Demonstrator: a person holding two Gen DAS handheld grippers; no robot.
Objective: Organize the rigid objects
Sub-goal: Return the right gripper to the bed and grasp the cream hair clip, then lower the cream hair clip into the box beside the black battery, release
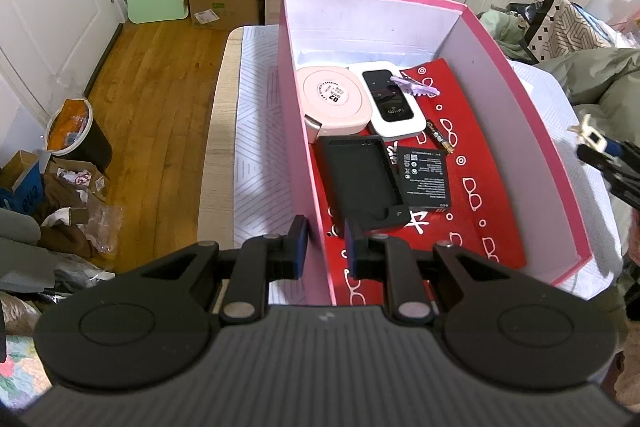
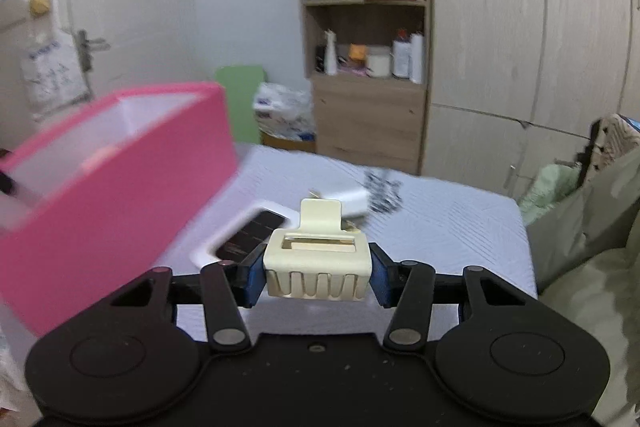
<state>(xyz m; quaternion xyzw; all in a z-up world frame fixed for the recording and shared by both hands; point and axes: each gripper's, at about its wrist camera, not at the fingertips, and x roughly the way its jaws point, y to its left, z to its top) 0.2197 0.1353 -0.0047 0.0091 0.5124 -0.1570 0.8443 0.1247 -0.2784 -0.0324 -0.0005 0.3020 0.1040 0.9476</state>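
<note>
In the left wrist view, the left tool (image 1: pixel 326 247) sits low in the frame, pressed nearly together and pinching the near-left wall of the pink box (image 1: pixel 298 163), one pad outside and one inside. That wall looks like thin card, stiff enough to steady the box but likely to bend if twisted. On the red liner inside lie a round pink case (image 1: pixel 334 99), a white Wi-Fi router (image 1: pixel 394 105), a purple hair clip (image 1: pixel 414 87) resting on the router, a black tray (image 1: pixel 362 181), a flat battery (image 1: pixel 426 177) and a thin dark pen-like piece (image 1: pixel 438 139). The right half of the liner is bare, the widest open room for dropping something in. At the right edge the right tool (image 1: pixel 592 143) appears, just outside the box's right rim. In the right wrist view, the right tool (image 2: pixel 318 277) pinches a cream claw clip (image 2: pixel 318 259) across its sides, pads on both ends, above the white-covered table (image 2: pixel 440 227). The clip is probably light, hard plastic, smooth and sprung, so squeezing near the hinge body seems safer than the teeth. The box rim rises at left, an edge to clear; a white-framed dark device (image 2: pixel 250 233) and a white flat item (image 2: pixel 346 199) lie ahead.
</note>
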